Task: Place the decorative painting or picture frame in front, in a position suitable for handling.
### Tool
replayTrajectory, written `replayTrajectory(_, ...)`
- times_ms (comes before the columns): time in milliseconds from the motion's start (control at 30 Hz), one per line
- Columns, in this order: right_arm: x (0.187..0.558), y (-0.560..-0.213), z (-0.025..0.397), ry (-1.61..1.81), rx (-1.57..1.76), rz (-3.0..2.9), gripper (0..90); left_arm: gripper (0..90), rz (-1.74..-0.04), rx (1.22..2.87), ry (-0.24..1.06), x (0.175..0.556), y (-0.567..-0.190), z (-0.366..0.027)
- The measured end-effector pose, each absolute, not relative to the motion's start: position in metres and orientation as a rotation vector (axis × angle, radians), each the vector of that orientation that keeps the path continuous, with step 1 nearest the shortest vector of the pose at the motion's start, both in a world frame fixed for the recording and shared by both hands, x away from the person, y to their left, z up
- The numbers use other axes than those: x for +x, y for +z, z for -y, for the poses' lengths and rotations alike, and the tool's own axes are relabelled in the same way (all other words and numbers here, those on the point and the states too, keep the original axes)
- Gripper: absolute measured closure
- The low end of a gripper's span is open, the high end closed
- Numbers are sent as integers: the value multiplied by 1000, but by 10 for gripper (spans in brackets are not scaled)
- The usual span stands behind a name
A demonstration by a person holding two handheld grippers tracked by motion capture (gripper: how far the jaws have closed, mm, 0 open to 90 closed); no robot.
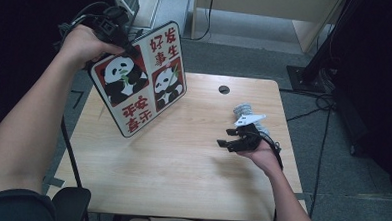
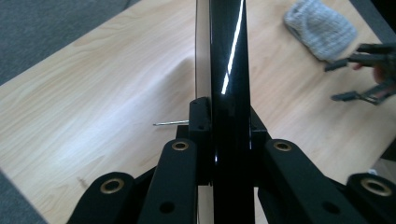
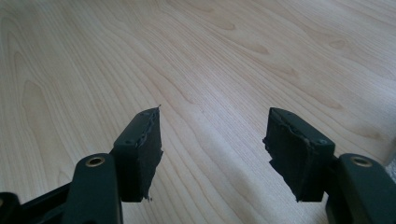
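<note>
Panda board (image 1: 140,80) with red Chinese characters, clamped in left claw (image 1: 129,46); right claw (image 1: 228,138) agape, empty.

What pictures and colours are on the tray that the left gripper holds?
The tray shows black-and-white pandas on red, plus red characters on white; clearest in the high view.

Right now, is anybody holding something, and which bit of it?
The left tool is shut on the panda board, pinching its thin edge near the top corner and lifting it off the table. The right tool is open and holds nothing.
</note>
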State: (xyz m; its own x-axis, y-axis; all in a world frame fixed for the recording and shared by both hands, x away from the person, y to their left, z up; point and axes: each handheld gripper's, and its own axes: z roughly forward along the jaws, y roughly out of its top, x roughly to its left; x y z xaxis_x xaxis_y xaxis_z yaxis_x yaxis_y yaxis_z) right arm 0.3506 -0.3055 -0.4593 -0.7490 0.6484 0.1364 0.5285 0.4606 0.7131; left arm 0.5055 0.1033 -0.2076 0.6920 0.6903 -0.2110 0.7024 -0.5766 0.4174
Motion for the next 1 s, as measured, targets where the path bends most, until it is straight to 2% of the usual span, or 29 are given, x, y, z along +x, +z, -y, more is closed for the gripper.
replayTrajectory(467,350,-460,308,1146,1055,-2536,367,804,-996,2432,-79,478,-213,-69)
replayTrajectory(767,349,-460,307,1127,1043,-2542,367,805,-921,2461,-143,470,-230,-48)
replayTrajectory(1000,349,-460,308,1117,1043,-2534,360,803,-896,2466,-144,464,-234,-32)
